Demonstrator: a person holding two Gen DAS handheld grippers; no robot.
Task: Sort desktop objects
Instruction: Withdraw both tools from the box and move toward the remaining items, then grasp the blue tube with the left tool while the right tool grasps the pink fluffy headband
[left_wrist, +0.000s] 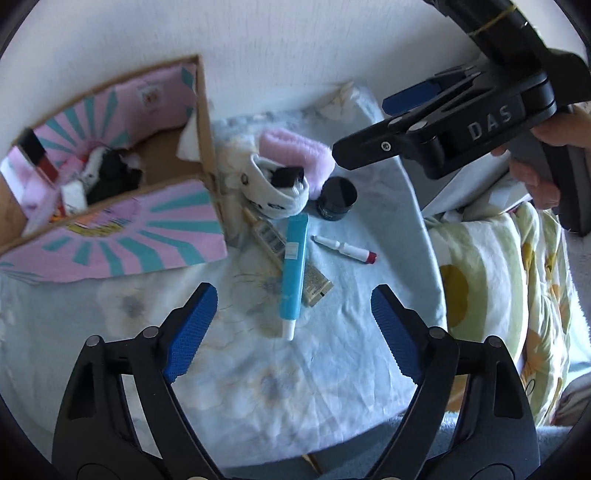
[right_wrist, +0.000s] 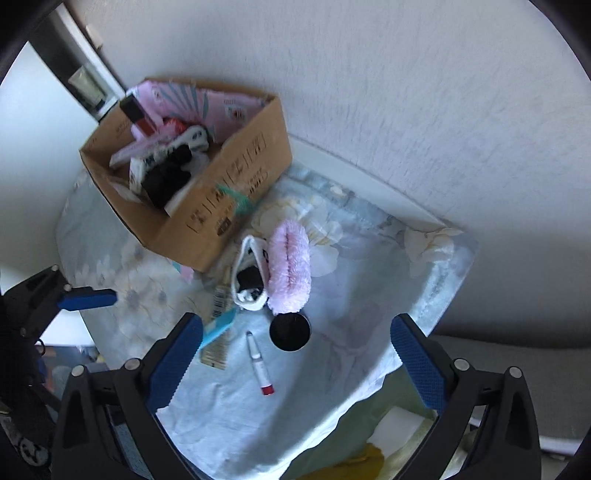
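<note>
Left tongs hang spread and empty over the cloth-covered worktop; right tongs likewise spread, holding nothing. Nearest lies the blue tube, crossing a beige tube, with a red-capped pen beside it. Behind them sit a black jar, a white sock and pink fluff. Furthest, the box already holds several items. Judging so, sorting is midway; next calls for lowering onto the blue tube and pinching across its width
</note>
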